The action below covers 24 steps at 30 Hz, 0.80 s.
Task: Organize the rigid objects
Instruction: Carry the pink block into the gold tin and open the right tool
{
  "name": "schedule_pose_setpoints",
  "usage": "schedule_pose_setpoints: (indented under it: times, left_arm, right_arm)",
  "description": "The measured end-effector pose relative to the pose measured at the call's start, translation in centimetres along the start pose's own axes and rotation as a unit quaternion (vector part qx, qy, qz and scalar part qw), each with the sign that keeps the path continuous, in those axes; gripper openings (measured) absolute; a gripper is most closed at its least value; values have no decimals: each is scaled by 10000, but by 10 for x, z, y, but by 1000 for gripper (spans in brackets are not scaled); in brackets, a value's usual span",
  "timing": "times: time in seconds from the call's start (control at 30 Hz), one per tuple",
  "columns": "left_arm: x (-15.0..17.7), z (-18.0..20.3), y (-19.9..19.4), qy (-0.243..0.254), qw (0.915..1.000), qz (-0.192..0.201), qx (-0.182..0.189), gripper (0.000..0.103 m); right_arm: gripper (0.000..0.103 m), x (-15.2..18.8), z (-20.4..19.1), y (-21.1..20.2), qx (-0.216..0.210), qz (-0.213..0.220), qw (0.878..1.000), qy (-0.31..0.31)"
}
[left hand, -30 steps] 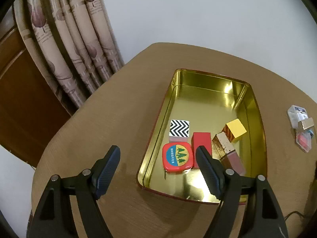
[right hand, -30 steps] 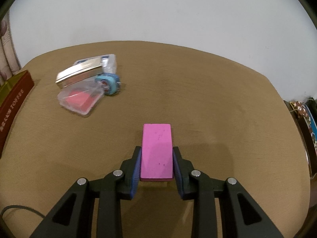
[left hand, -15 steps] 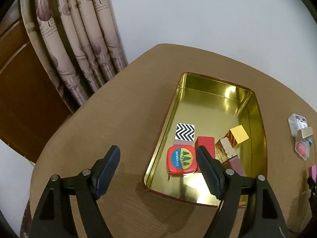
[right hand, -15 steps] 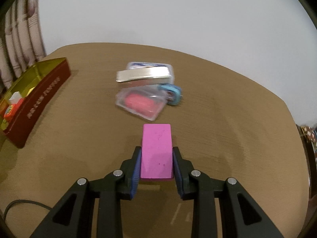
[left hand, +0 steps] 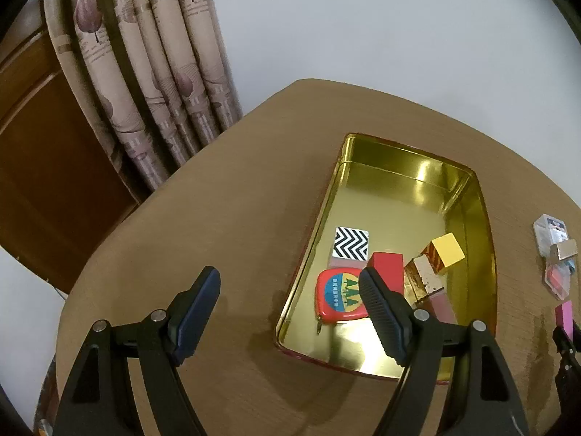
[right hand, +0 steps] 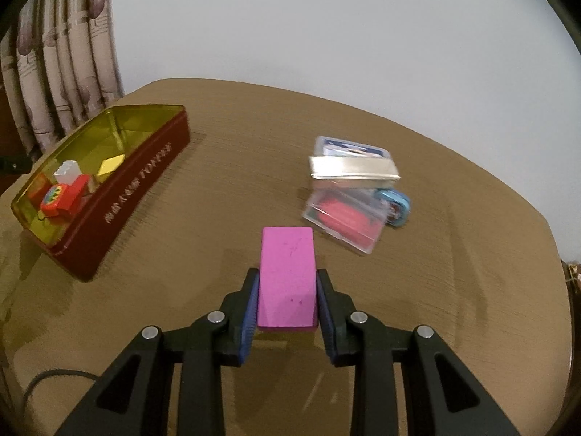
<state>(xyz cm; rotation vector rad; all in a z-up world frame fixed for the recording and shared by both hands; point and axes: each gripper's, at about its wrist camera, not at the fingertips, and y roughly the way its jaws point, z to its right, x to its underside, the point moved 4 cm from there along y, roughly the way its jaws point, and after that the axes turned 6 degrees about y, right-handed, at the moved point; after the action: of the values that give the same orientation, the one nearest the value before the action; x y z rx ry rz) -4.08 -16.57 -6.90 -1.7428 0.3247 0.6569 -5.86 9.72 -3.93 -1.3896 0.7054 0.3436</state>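
The right tool (right hand: 287, 290) is pinching a pink block (right hand: 287, 276); the left tool (left hand: 290, 305) is gaping wide, the tin (left hand: 472, 189) lying at its two o'clock.

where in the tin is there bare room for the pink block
The far half of the gold tin is bare floor, from the zigzag block and yellow cube back to the far wall. The near end is crowded: tape measure, red block and others. The right gripper holds the pink block.
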Motion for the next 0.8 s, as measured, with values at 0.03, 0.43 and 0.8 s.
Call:
schedule_pose_setpoints:
  times: [0.03,0.43,0.8]
  left_arm:
    - [0,-1,0,-18,10000,-7,1,76]
    - [-3,-12,6,-179,9998,-37,-88,76]
    - [-3,-21,7,-437,9990,-88,-34,77]
  right_arm:
    - [30,-1,-4,-1,-31,2,10000,-18]
    - [30,-29,-59,-18,-444,167,9983,-336]
    - [30,-53,-123,-33,-957,281,9932,-605]
